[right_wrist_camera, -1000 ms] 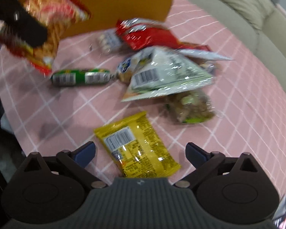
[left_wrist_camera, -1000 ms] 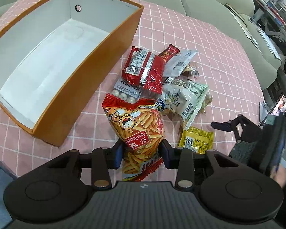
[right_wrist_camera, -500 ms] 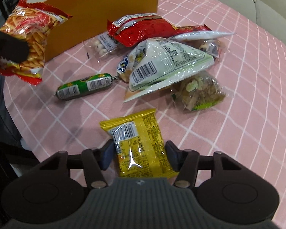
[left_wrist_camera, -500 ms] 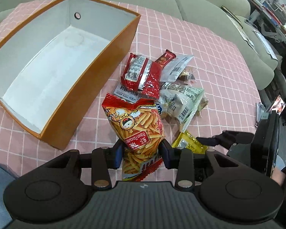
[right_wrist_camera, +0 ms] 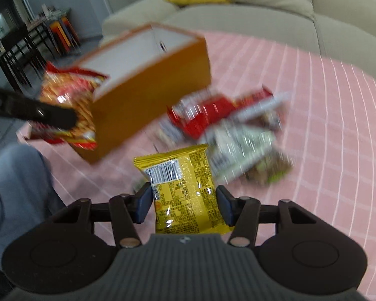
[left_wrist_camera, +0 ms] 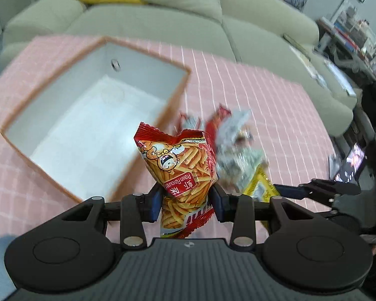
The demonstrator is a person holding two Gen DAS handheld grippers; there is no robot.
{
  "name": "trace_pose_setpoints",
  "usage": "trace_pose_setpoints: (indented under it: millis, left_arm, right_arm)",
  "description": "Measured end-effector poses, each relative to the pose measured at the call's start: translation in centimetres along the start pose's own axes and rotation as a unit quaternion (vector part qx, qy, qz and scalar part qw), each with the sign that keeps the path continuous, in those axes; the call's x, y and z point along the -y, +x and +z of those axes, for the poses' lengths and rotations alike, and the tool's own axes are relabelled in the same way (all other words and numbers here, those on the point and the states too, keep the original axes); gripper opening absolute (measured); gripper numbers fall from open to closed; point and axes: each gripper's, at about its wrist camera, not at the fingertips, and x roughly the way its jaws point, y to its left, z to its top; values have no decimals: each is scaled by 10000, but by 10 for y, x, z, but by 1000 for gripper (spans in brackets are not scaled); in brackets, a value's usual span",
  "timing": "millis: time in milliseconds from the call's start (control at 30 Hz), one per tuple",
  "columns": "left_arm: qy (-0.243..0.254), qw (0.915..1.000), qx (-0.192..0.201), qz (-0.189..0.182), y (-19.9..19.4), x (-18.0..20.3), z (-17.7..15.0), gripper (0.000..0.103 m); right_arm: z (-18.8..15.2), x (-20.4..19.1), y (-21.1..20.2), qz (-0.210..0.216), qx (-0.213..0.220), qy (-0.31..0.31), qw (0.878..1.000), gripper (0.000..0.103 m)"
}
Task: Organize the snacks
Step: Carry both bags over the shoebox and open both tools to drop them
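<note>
My left gripper (left_wrist_camera: 186,199) is shut on a red and orange prawn-stick bag (left_wrist_camera: 181,168) and holds it in the air near the front corner of the open orange box (left_wrist_camera: 50,175), whose white inside is empty. My right gripper (right_wrist_camera: 184,204) is shut on a yellow snack packet (right_wrist_camera: 185,188) lifted off the table. The prawn-stick bag (right_wrist_camera: 70,105) and the left gripper's finger also show at the left of the right wrist view, beside the box (right_wrist_camera: 150,100). The yellow packet (left_wrist_camera: 259,185) shows at the right in the left wrist view.
A blurred pile of snack packets, red (right_wrist_camera: 208,113) and white-green (right_wrist_camera: 240,148), lies on the pink checked tablecloth (right_wrist_camera: 325,150) right of the box. A beige sofa (left_wrist_camera: 188,20) runs behind the table. A person's leg in jeans (right_wrist_camera: 15,183) is at the near left.
Both grippers have risen and tilted up. The right gripper closed on the yellow packet and lifted it off the table. The left gripper carries the prawn-stick bag higher, closer to the box.
</note>
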Motion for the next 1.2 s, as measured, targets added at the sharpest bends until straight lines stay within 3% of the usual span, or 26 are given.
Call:
trace_pose_setpoints:
  millis: [167,467,733,933,1200]
  left_arm:
    - [3,9988,207,433,-16,-32,29,45]
    - [-1,9933,-374,1096,8,-96,67,45]
    - [261,9873,-1014,1191,41,-118,81,45]
    - [496,9795,-1411,1347,64,-123,79,45]
    - [440,9730,-1807,1365,91,-134,73,45]
  right_arm:
    - [60,-29,-3,323,394,-307,9982,53]
    - [137,-105,59,317,286,-1318,9904,53]
    - [152,-126,117,117,-257,-2034,9787,53]
    - [151,-129,149,167,-691,-2142,9742,53]
    - [142,-134,180,212,-1171,-2391,9637,53]
